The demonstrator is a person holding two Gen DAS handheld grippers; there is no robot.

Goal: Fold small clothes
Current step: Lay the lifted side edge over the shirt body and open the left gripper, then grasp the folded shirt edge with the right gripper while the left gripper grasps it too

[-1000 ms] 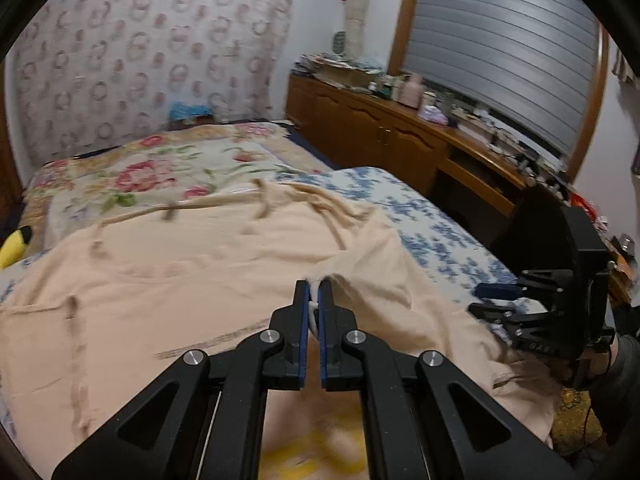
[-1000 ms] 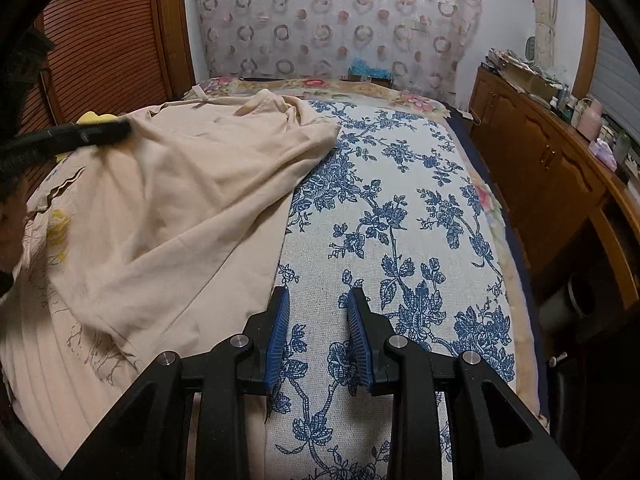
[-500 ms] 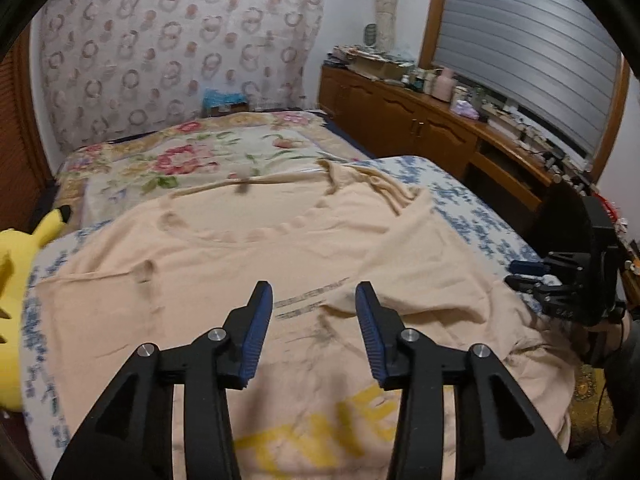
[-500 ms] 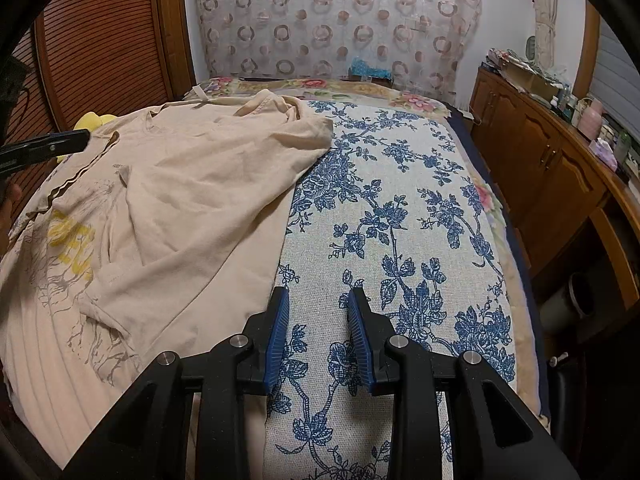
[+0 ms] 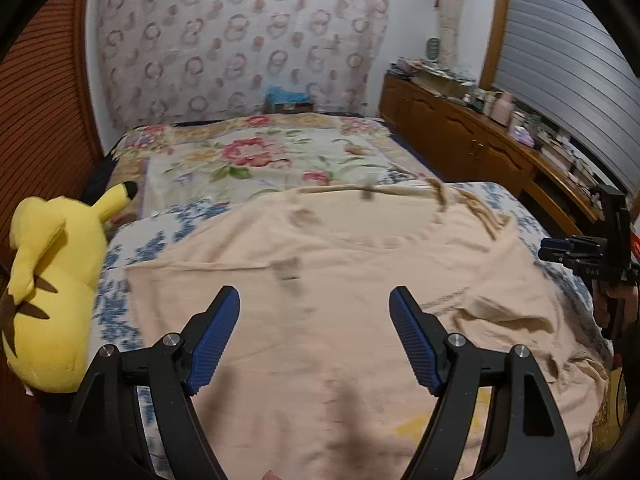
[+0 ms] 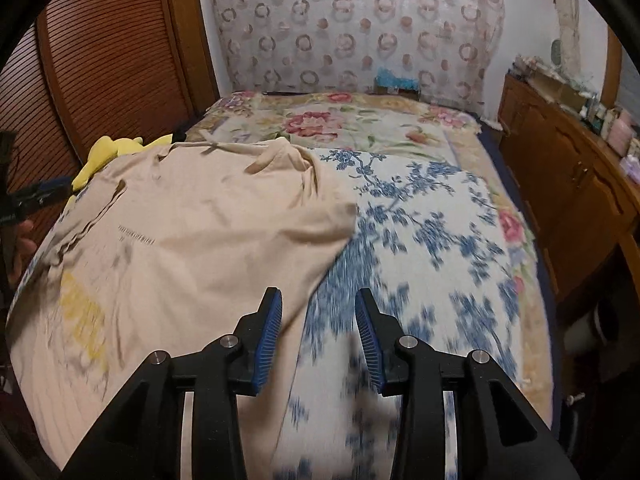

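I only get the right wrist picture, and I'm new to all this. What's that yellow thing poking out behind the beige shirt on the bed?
Observer: A yellow plush toy with a black-tipped ear, lying at the bed's edge. The left wrist view shows most of it.
Operator: Is it lying on the shirt?
Observer: No. A strip of blue-flowered bedcover shows between it and the beige shirt.
Operator: And the other hand-held gripper?
Observer: The left hand-held gripper hangs over the shirt, its jaws opening and gripping nothing.
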